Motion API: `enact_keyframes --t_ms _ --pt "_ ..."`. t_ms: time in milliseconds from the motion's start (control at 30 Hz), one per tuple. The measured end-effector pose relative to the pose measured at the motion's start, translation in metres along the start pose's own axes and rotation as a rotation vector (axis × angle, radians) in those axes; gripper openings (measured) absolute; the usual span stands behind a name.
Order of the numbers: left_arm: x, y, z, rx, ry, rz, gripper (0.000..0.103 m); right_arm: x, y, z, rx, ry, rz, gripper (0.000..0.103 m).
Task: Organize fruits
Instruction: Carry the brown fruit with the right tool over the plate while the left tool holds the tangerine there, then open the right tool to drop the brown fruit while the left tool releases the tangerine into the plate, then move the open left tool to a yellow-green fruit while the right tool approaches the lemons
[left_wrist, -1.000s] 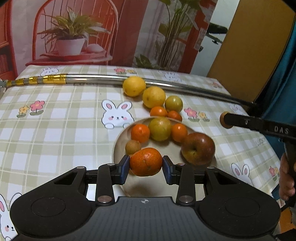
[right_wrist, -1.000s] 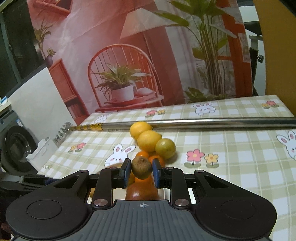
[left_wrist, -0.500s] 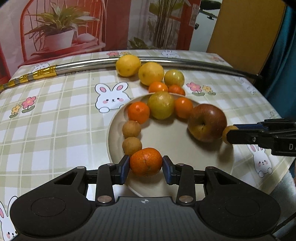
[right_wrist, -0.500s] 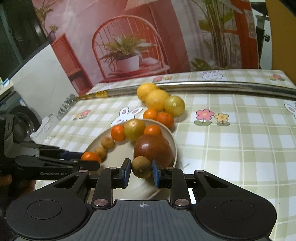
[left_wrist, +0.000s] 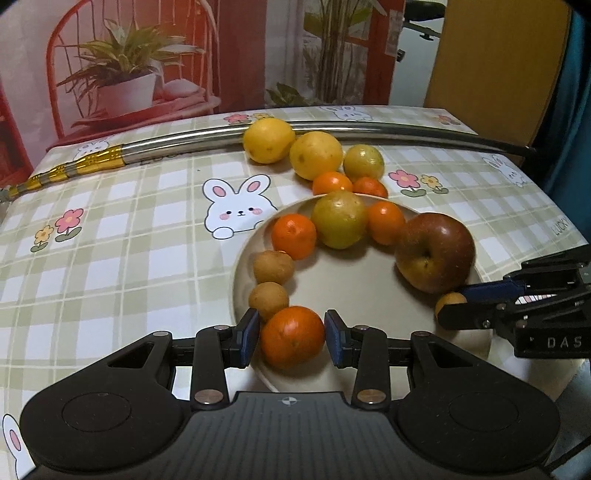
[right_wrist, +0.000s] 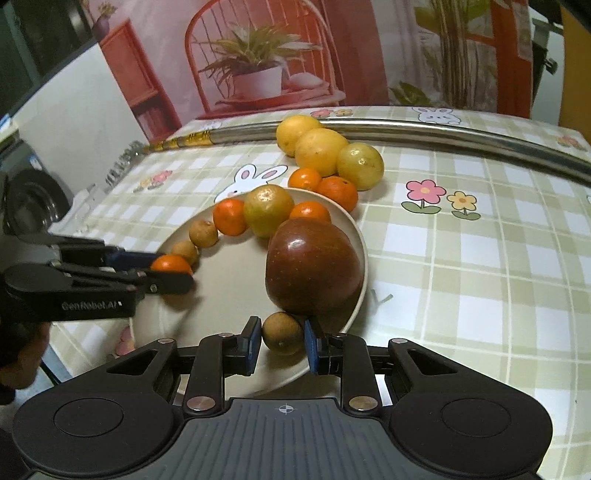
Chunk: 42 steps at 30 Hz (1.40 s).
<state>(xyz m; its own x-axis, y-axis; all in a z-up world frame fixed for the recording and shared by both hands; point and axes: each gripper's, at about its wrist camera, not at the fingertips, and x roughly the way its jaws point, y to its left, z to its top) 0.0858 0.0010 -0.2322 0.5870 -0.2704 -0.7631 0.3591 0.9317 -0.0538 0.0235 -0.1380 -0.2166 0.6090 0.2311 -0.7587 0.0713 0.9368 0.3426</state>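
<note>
A beige plate (left_wrist: 354, 284) (right_wrist: 177, 314) holds an arc of fruit: two small brown fruits (left_wrist: 272, 266), tangerines, a yellow-green fruit (left_wrist: 339, 218) and a dark red apple (left_wrist: 436, 253) (right_wrist: 312, 266). My left gripper (left_wrist: 291, 338) has its jaws around an orange tangerine (left_wrist: 292, 336) at the plate's near left rim; small gaps show beside the fruit. My right gripper (right_wrist: 282, 338) has its jaws around a small brown fruit (right_wrist: 282, 332) on the plate just in front of the apple, with the right pad apart from it.
Two lemons (left_wrist: 316, 155), a yellow-green fruit (left_wrist: 364, 162) and two tangerines (left_wrist: 332, 182) lie on the checked tablecloth behind the plate. A long metal rod (left_wrist: 406, 129) lies across the table's far side. The table's right edge is close to the plate.
Both grippers came down to the plate with their fruits. The jaws of both have parted slightly, and the tangerine and the brown fruit now rest on the plate.
</note>
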Motion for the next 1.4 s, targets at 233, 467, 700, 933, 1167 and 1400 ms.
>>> enact_keyframes --t_ms 233,467,700,933,1167,1400 --pt "-0.004 -0.004 -0.005 0.003 -0.020 0.010 0.041 0.004 0.003 0.000 -0.016 0.010 -0.019 0.024" --pt "-0.024 -0.007 -0.011 -0.032 -0.085 0.035 0.050 -0.006 0.005 -0.001 -0.012 -0.017 -0.011 0.037" --pt "-0.040 0.006 -0.002 -0.081 -0.140 0.034 0.050 -0.027 -0.005 0.008 0.034 -0.081 -0.004 0.038" --pt "-0.057 0.032 0.020 -0.143 -0.194 0.043 0.049 -0.053 -0.022 0.032 0.064 -0.191 -0.049 0.039" --pt "-0.072 0.057 0.048 -0.165 -0.239 0.076 0.049 -0.067 -0.044 0.062 0.084 -0.273 -0.114 0.039" --pt "-0.070 0.070 0.075 -0.170 -0.248 0.079 0.049 -0.064 -0.067 0.081 0.157 -0.326 -0.166 0.039"
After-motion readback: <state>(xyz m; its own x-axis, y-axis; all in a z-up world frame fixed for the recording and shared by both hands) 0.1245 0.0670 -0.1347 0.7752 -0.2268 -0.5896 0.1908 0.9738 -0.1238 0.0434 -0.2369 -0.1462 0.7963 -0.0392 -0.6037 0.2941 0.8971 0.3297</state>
